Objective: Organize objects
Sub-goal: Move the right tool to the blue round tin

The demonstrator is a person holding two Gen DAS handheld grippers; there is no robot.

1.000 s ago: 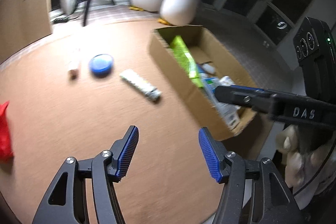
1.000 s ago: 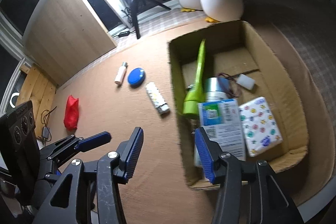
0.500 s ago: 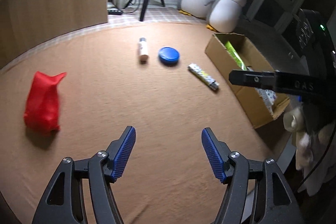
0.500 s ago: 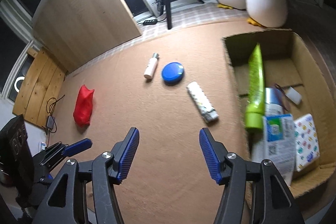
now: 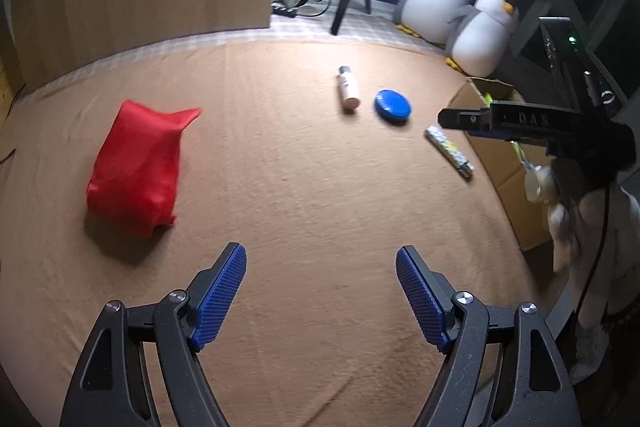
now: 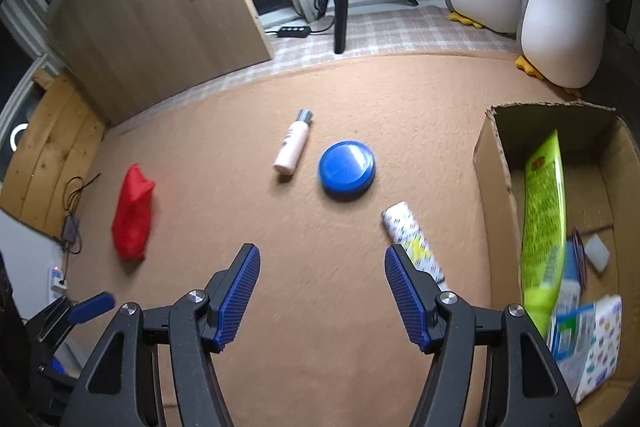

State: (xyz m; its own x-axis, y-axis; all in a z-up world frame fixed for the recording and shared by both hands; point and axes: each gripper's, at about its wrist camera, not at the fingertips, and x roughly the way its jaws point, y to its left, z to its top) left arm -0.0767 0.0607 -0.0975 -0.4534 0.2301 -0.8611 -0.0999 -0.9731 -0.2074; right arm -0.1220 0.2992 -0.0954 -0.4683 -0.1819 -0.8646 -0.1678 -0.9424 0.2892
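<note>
Both grippers, left gripper point(image 5: 321, 293) and right gripper point(image 6: 322, 293), jaws opening and empty, have swung away from the cardboard box point(image 6: 494, 163) toward loose items: red pouch point(image 5: 138, 167) ahead-left of the left, patterned tube point(image 6: 412, 243) beside the right's right finger, suggesting next pickups.

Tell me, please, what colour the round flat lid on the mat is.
The round lid is solid blue, clearest in the right wrist view.

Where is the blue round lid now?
The blue round lid lies on the brown mat, between the white bottle and the patterned pack.
</note>
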